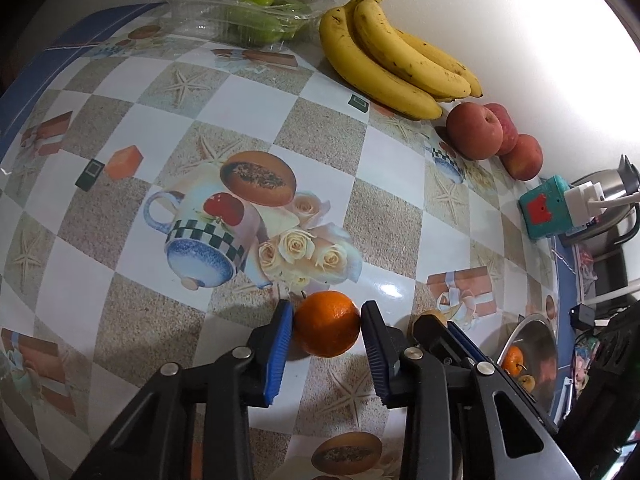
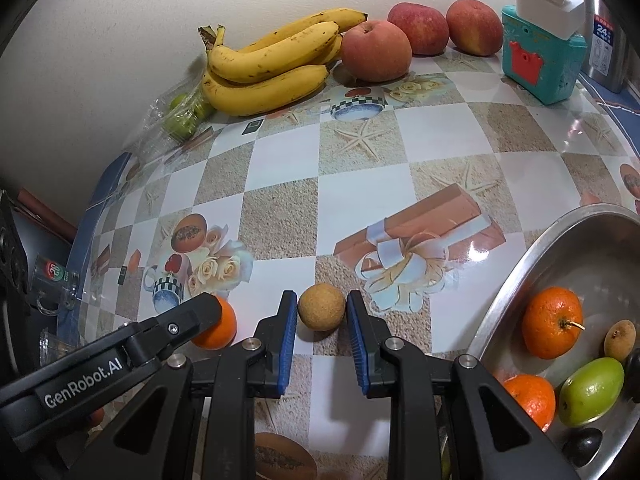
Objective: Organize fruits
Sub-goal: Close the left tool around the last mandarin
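Left gripper (image 1: 327, 322): blue pads closed against both sides of an orange (image 1: 327, 323) that sits on the tablecloth (image 1: 256, 92). Right gripper (image 2: 322, 307): narrow gap, pads clamped on a small round tan fruit (image 2: 321, 307), also resting on the cloth. The two grippers sit side by side, left one's arm crossing the right view's lower left.

Just right of the right gripper: metal bowl (image 2: 532, 264) holding two oranges (image 2: 551, 322), a green fruit (image 2: 591, 391) and another small tan fruit (image 2: 619, 340).

Far edge by the wall: banana bunch (image 2: 268, 66), three apples (image 2: 376, 51) touching in a row beside it, clear plastic box of green fruit (image 1: 256, 16) on the bananas' other side. Teal gadget (image 2: 538, 56) with a white plug on top sits past the apples.
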Action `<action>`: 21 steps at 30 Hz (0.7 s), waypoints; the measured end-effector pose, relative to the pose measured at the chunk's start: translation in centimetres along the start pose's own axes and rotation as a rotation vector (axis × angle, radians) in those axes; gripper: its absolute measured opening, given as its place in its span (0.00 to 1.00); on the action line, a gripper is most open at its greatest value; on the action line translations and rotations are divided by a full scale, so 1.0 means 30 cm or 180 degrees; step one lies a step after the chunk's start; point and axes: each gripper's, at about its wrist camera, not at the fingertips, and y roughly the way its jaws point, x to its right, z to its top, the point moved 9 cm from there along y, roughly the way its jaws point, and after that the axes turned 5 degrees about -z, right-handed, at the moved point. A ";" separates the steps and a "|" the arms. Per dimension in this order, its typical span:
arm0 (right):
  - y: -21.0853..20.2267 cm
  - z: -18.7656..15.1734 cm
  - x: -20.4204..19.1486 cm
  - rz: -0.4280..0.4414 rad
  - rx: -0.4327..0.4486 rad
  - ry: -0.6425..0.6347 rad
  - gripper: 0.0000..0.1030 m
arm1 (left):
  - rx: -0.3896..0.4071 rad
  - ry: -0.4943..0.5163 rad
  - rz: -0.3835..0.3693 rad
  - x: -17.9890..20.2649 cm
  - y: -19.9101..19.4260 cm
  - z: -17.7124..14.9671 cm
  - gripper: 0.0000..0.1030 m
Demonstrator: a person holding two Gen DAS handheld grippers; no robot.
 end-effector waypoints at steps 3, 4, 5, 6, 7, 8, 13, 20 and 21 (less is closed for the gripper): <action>-0.004 -0.002 -0.004 0.0003 -0.0002 -0.0008 0.26 | 0.0006 -0.0006 -0.0013 -0.001 -0.007 0.001 0.36; -0.008 -0.003 -0.007 0.0001 0.0002 -0.0015 0.26 | 0.0011 -0.0008 -0.0010 -0.002 -0.012 0.000 0.36; -0.011 -0.005 -0.011 0.0001 0.0004 -0.0027 0.26 | 0.0013 -0.0012 -0.0011 -0.004 -0.015 0.000 0.36; -0.013 -0.006 -0.014 0.0001 0.0005 -0.0041 0.26 | 0.0013 -0.0017 -0.0019 -0.005 -0.019 -0.001 0.36; -0.016 -0.009 -0.018 -0.0003 0.0005 -0.0057 0.26 | 0.0010 -0.0026 -0.0035 -0.006 -0.024 -0.003 0.36; -0.019 -0.013 -0.021 -0.0007 0.0004 -0.0070 0.26 | 0.0010 -0.0030 -0.0043 -0.007 -0.028 -0.004 0.36; -0.047 -0.031 -0.028 -0.0032 0.0011 -0.0111 0.26 | 0.0059 -0.0027 -0.0021 -0.019 -0.075 -0.010 0.36; -0.119 -0.065 -0.002 -0.0032 0.0056 -0.0047 0.26 | 0.0119 0.0009 0.0021 -0.029 -0.153 -0.047 0.36; -0.136 -0.070 0.004 -0.0020 0.0069 -0.0024 0.25 | 0.0129 0.0013 0.0021 -0.028 -0.164 -0.054 0.36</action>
